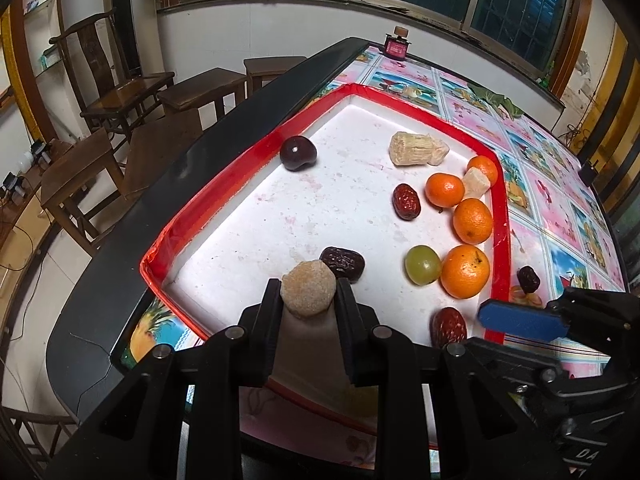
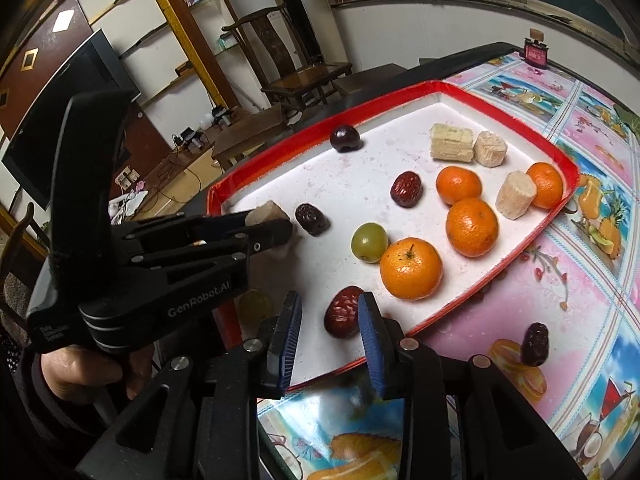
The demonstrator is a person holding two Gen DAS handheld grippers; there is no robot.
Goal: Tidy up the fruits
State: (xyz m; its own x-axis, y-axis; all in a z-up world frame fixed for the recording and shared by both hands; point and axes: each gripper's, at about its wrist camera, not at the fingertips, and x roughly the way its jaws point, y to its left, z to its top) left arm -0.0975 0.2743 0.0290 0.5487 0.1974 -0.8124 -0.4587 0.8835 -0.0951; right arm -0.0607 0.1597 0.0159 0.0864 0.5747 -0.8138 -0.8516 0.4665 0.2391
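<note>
Red date (image 2: 343,317) lies on tray (image 2: 568,188) near its near edge, between pads of right claw (image 2: 329,330); jaws parted, pads seemingly clear of fruit: drop-off step

Left claw (image 1: 308,296) clenched on pale sugarcane chunk (image 1: 308,289) above tray's near-left corner; judged next: lower, release

Dark date (image 2: 534,344) remains on desk (image 2: 580,280) outside tray

Yellowish fruit behind left claw blurred, unidentifiable

fruit-print table (image 2: 580,280), red-rimmed white tray (image 2: 520,256) on it, dark date (image 2: 534,344) beside the tray
</note>
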